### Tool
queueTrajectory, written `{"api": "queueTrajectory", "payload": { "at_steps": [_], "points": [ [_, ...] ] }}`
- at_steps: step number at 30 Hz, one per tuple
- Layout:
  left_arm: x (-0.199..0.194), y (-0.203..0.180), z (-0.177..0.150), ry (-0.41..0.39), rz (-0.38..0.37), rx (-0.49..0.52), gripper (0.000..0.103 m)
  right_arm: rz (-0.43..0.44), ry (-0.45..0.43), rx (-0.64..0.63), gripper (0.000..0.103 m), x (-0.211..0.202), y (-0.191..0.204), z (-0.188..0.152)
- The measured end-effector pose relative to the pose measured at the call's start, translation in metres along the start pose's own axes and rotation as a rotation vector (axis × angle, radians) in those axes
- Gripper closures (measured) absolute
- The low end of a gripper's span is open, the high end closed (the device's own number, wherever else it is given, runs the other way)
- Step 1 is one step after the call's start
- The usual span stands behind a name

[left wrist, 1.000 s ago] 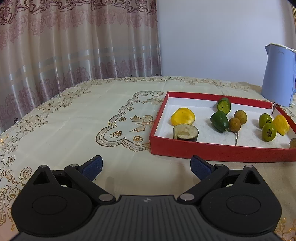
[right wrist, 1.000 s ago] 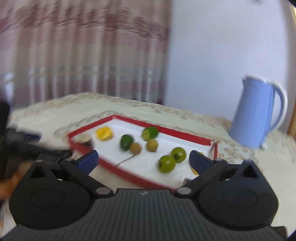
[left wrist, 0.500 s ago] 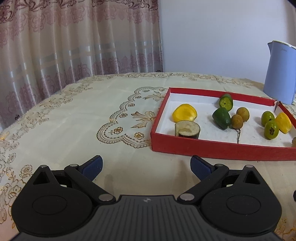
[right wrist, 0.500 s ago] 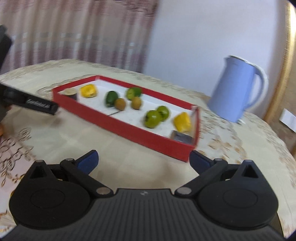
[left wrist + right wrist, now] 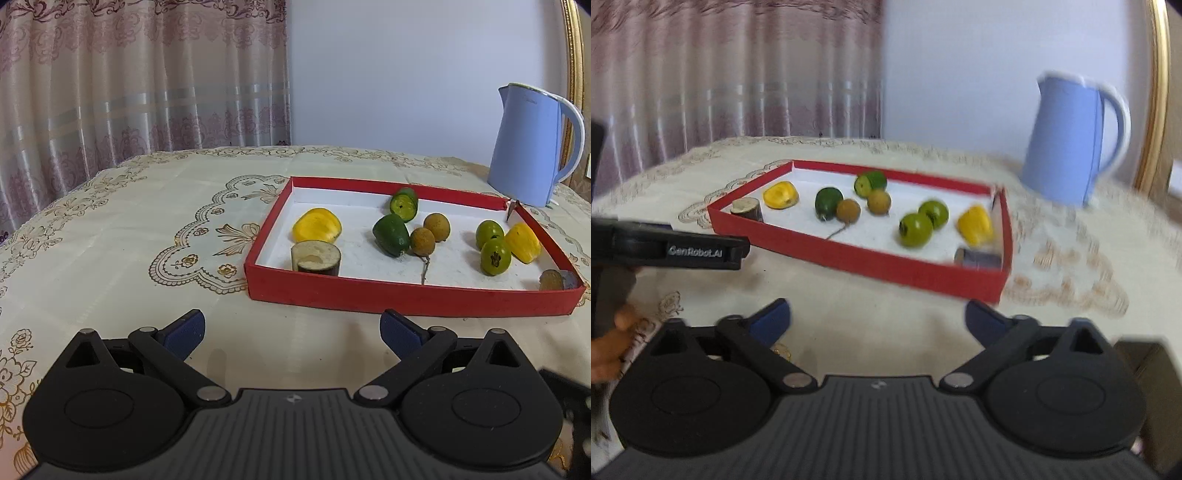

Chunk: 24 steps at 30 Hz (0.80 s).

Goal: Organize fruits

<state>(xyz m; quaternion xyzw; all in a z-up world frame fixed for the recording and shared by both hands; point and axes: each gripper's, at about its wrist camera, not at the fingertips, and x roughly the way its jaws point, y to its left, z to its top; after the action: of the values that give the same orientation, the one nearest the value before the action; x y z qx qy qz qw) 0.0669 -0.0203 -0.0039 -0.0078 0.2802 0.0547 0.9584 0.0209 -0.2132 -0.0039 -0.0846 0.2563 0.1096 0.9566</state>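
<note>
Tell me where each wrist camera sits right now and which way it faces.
Left wrist: on the left gripper, low over the tablecloth, facing the red tray of fruit; its own open fingers show.
Right wrist: on the right gripper, facing the same tray from farther right; its open fingers, the left gripper's body and a hand show.
Shared: tray, fruit, blue kettle.

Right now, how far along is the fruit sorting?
Barely started, it seems. Done: nothing visibly sorted; the yellow pieces, green fruits and brown fruits lie mixed in the red tray. In hand: nothing; the left gripper and right gripper are open in front of the tray. Left: grouping all of the fruit.
</note>
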Motion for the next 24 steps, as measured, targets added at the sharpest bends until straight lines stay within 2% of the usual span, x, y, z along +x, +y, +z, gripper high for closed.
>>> {"api": "queueTrajectory", "payload": {
  "at_steps": [1, 2, 3, 4, 6, 7, 9, 12, 14, 19, 22, 24],
  "points": [
    [0.000, 0.001, 0.000, 0.002, -0.002, -0.005, 0.001, -0.005, 0.007, -0.006, 0.037, 0.003, 0.000, 0.000],
    [0.001, 0.002, 0.000, 0.005, -0.005, -0.010, 0.001, -0.009, 0.017, 0.006, 0.055, 0.006, -0.002, 0.001],
    [0.002, 0.002, 0.000, 0.008, -0.009, -0.011, 0.001, -0.005, 0.034, 0.028, 0.061, 0.009, -0.004, 0.002],
    [0.003, 0.001, 0.001, 0.011, -0.010, -0.010, 0.001, 0.003, 0.048, 0.042, 0.060, 0.013, -0.004, 0.004],
    [0.003, -0.001, 0.002, 0.011, -0.010, -0.004, 0.001, 0.007, 0.078, 0.053, 0.030, 0.018, 0.000, 0.005],
    [0.003, -0.002, 0.002, 0.009, -0.012, 0.001, 0.001, -0.015, 0.062, 0.061, 0.014, 0.019, 0.003, 0.005],
    [0.003, -0.006, 0.004, 0.003, -0.014, 0.014, 0.001, -0.037, 0.044, 0.059, 0.014, 0.021, 0.009, 0.006],
    [0.003, -0.013, 0.002, -0.005, -0.005, 0.046, 0.001, -0.011, 0.071, 0.077, 0.013, 0.031, 0.010, 0.008],
    [0.004, -0.017, 0.000, -0.006, 0.002, 0.069, 0.001, -0.007, 0.091, 0.082, 0.000, 0.040, 0.009, 0.007],
    [0.002, -0.024, -0.003, -0.024, 0.015, 0.109, 0.001, 0.009, 0.116, 0.097, 0.000, 0.047, 0.005, 0.009],
    [-0.002, -0.027, -0.006, -0.051, 0.026, 0.129, 0.001, -0.025, 0.091, 0.067, 0.000, 0.042, 0.009, 0.013],
    [-0.003, -0.023, -0.005, -0.055, 0.015, 0.109, 0.001, -0.019, 0.030, 0.038, 0.000, 0.032, 0.014, 0.012]
  ]
}}
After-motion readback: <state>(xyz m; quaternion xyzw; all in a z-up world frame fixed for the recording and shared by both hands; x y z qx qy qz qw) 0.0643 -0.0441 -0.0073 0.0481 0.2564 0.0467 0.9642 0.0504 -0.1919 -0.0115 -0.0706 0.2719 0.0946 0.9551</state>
